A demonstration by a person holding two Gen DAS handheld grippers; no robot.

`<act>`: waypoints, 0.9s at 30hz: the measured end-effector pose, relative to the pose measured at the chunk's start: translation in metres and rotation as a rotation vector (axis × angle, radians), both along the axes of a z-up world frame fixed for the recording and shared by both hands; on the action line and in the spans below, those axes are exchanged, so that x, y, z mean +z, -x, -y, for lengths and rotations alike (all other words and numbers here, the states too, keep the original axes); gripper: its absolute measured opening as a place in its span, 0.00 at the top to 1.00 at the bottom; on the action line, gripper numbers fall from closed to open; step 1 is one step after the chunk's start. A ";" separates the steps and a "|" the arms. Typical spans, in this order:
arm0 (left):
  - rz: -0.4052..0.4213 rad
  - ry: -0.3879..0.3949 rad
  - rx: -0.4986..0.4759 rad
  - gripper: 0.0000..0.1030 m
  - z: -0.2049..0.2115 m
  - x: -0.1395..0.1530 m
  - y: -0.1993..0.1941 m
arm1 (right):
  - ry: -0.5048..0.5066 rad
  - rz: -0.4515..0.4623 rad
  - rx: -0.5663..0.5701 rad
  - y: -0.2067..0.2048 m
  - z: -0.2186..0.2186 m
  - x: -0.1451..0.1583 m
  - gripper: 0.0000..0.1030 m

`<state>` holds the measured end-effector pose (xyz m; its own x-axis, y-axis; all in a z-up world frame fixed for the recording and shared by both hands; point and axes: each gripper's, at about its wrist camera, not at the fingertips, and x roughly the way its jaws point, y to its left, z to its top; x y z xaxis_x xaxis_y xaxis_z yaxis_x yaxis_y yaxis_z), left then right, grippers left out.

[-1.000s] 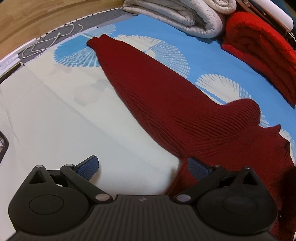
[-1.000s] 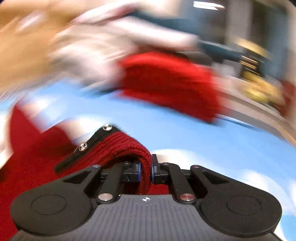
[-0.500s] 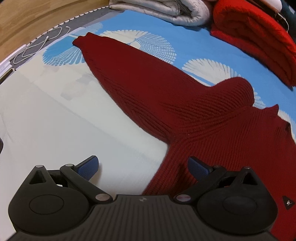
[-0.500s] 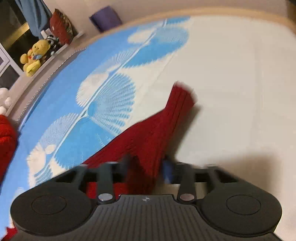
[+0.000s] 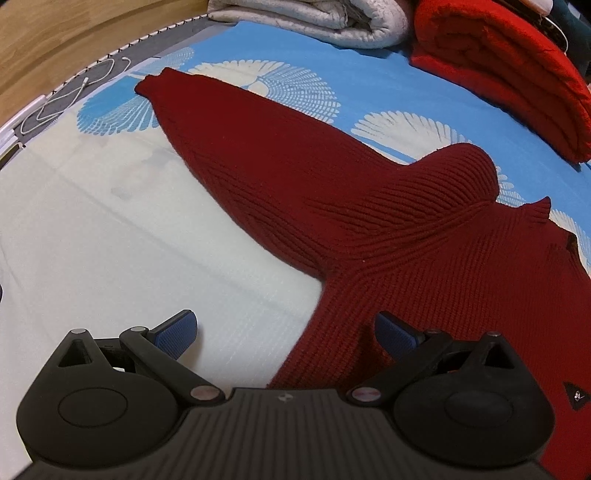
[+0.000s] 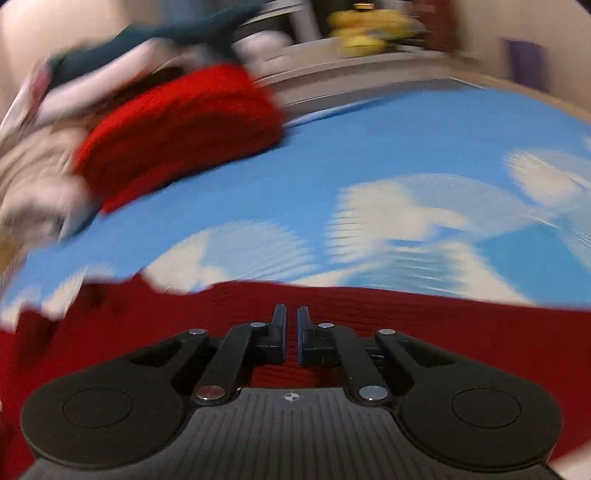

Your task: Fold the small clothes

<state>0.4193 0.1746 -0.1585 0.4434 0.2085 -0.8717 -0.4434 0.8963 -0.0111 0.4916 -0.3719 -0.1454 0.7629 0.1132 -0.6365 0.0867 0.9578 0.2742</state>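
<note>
A dark red knit sweater (image 5: 388,236) lies flat on the bed, one sleeve (image 5: 236,122) stretched to the far left over the blue and white sheet. My left gripper (image 5: 284,334) is open and empty, just above the sweater's side edge below the armpit. In the blurred right wrist view the sweater (image 6: 406,325) lies under my right gripper (image 6: 291,332), whose jaws are nearly closed with a thin gap and nothing between them.
A folded bright red blanket (image 5: 509,70) and a grey-white quilt (image 5: 317,18) lie at the far edge of the bed. A white cable (image 5: 70,103) lies on the grey border at the left. The red blanket (image 6: 177,125) also shows in the right wrist view.
My right gripper has let go of the sleeve it held and swung round over the sweater. My left gripper has moved nearer to the sweater body and stays open.
</note>
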 end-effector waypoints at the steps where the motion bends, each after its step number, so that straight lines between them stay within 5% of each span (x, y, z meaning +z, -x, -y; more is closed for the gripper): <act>1: -0.002 -0.001 0.002 0.00 -0.001 0.000 -0.001 | 0.001 -0.010 0.025 -0.014 -0.013 -0.005 0.96; 4: -0.014 0.008 0.014 0.00 -0.005 -0.003 -0.002 | 0.190 -0.113 -0.061 -0.055 -0.033 -0.050 1.00; 5: -0.014 0.013 0.014 0.00 -0.006 -0.003 -0.002 | 0.219 -0.079 -0.071 -0.055 -0.039 -0.051 1.00; 7: -0.013 0.016 0.005 0.00 -0.005 -0.002 0.000 | 0.201 -0.109 -0.085 -0.059 -0.038 -0.041 1.00; 10: -0.003 0.006 -0.011 0.00 -0.002 0.000 0.002 | 0.130 0.005 -0.039 -0.035 -0.033 -0.019 0.99; 12: -0.009 0.015 -0.014 0.00 0.001 0.000 0.002 | 0.196 -0.168 0.007 -0.050 -0.034 -0.048 1.00; 14: -0.004 0.034 -0.017 0.01 0.002 0.001 0.003 | 0.258 -0.119 0.045 -0.041 -0.039 -0.042 0.97; 15: 0.002 0.036 -0.020 0.00 0.003 0.002 0.003 | 0.207 -0.102 0.015 -0.031 -0.034 -0.032 0.93; 17: 0.005 0.029 -0.026 0.00 0.004 0.002 0.004 | 0.004 -0.012 -0.064 0.012 -0.004 -0.012 0.56; 19: 0.003 0.023 -0.024 0.00 0.004 0.002 0.004 | -0.107 0.087 -0.189 0.070 0.037 0.004 0.37; 25: 0.013 0.051 -0.006 0.00 0.005 0.005 0.005 | -0.276 0.049 -0.859 0.216 0.186 -0.016 0.34; 27: 0.019 0.054 -0.008 0.00 0.008 0.006 0.006 | -0.312 0.001 -0.945 0.228 0.214 -0.040 0.33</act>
<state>0.4133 0.1663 -0.1526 0.4613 0.1577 -0.8731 -0.4355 0.8976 -0.0679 0.2634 -0.5862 -0.1850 0.6267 -0.3786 -0.6811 0.7763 0.3804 0.5027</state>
